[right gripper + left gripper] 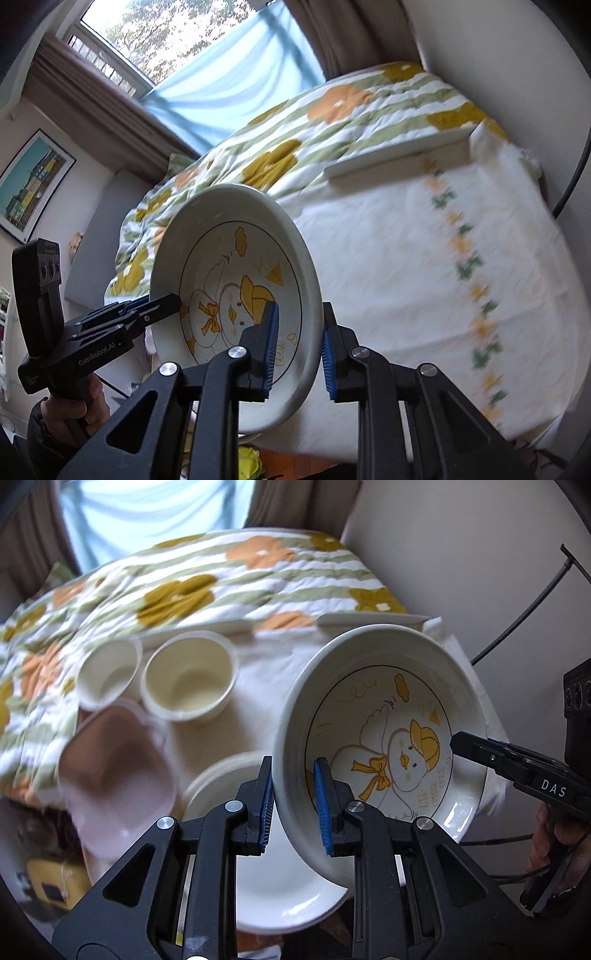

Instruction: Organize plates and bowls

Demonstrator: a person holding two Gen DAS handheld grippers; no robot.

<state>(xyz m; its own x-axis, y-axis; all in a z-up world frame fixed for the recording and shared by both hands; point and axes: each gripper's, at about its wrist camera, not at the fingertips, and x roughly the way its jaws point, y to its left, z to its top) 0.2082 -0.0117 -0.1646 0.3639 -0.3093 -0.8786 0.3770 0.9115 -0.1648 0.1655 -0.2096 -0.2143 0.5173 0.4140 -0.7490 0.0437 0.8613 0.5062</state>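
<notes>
A white deep plate with a yellow duck drawing (388,716) is held tilted in the air above the table. My left gripper (293,805) is shut on its near rim. My right gripper (299,354) is shut on the opposite rim, and the duck plate (229,280) fills that view. The right gripper's fingers (480,747) show at the plate's right edge in the left wrist view. Below the plate lies a stack of white plates (273,878). Two white bowls (110,672) (188,679) and a pink square bowl (118,771) stand to the left.
The table has a white cloth (424,258) with a flower border. A floral quilt (184,587) covers the bed behind. A flat white plate (399,155) lies at the table's far edge. A wall and a cable (524,609) are at the right.
</notes>
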